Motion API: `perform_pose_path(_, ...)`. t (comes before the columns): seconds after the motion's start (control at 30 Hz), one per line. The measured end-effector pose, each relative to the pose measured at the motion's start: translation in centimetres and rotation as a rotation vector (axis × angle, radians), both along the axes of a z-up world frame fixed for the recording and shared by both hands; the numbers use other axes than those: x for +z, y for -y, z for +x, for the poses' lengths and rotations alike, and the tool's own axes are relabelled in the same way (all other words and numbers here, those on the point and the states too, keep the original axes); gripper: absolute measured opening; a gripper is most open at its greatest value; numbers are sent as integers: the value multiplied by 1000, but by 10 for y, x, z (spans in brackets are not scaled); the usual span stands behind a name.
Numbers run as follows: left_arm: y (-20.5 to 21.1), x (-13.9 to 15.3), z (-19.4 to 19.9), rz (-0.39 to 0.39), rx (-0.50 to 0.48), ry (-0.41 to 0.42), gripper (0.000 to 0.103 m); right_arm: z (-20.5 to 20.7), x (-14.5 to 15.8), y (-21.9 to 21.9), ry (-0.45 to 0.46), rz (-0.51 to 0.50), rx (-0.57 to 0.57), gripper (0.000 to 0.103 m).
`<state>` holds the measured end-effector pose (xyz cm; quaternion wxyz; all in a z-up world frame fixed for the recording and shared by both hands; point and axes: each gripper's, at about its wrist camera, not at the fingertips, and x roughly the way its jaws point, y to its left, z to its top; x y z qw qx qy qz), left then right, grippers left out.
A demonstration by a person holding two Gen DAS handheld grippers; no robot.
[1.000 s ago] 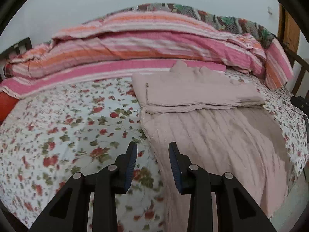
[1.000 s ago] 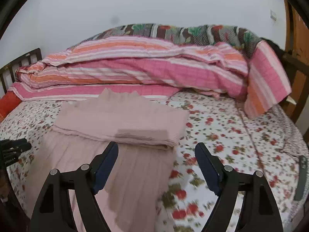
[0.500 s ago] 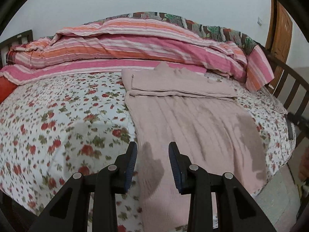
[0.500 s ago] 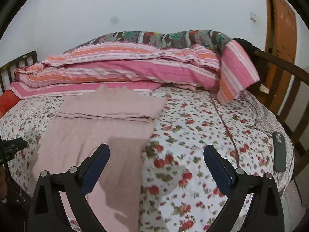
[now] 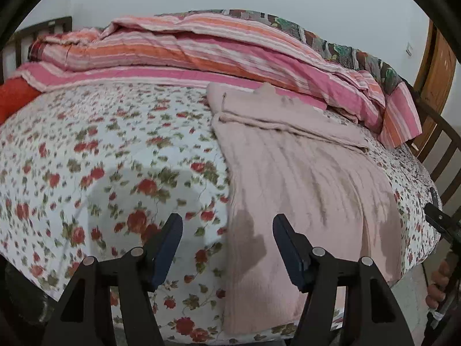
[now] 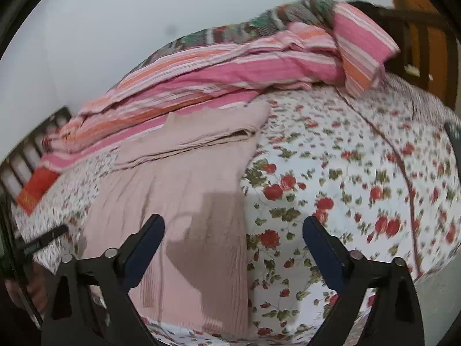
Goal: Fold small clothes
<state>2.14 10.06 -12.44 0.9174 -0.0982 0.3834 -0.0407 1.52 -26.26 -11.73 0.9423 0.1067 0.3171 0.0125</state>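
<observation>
A pale pink ribbed garment [image 5: 302, 184] lies flat on the floral bedsheet [image 5: 100, 150], its far part folded over into a thicker band [image 5: 276, 112]. Its near hem hangs over the bed's front edge. My left gripper [image 5: 227, 245] is open and empty, above the garment's near left edge. In the right wrist view the same garment [image 6: 178, 190] lies left of centre. My right gripper [image 6: 233, 248] is wide open and empty, above the garment's near right edge. The right gripper's tip shows at the right edge of the left wrist view [image 5: 438, 219].
A rolled pink and orange striped quilt [image 5: 201, 49] runs along the back of the bed. An orange pillow [image 5: 14, 98] lies at the far left. A dark wooden bed rail [image 5: 443, 144] and a wooden door [image 5: 435, 66] stand at the right. A dark phone [image 6: 453, 138] lies on the sheet at the right.
Both grippers have pulled back toward the bed's front edge. The left gripper's jaws have opened wider. The right wrist view has tilted and swung.
</observation>
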Motion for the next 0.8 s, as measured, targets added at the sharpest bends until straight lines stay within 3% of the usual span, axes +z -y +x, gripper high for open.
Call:
perform_pose_path(0.17, 3, -22, -3, -23, -63, -39, 60, 6, -21, 4, -36, -8, -28, 69)
perform_pose_path(0.27, 8, -33, -11, -59, -107, -60, 54, 5, -34, 4, -71, 24, 22, 63)
perform_pose_path(0.37, 16, -42, -17, -37, -123, -53, 45, -3, -48, -1, -84, 4, 70, 61)
perform_pose_path(0.53, 19, -41, -9, -84, -114, -40, 34, -9, -64, -15, -98, -53, 137, 42)
perform_pose_path(0.8, 16, -30, 30, -107, -161, -47, 32, 14, -65, -27, -84, -45, 165, 38)
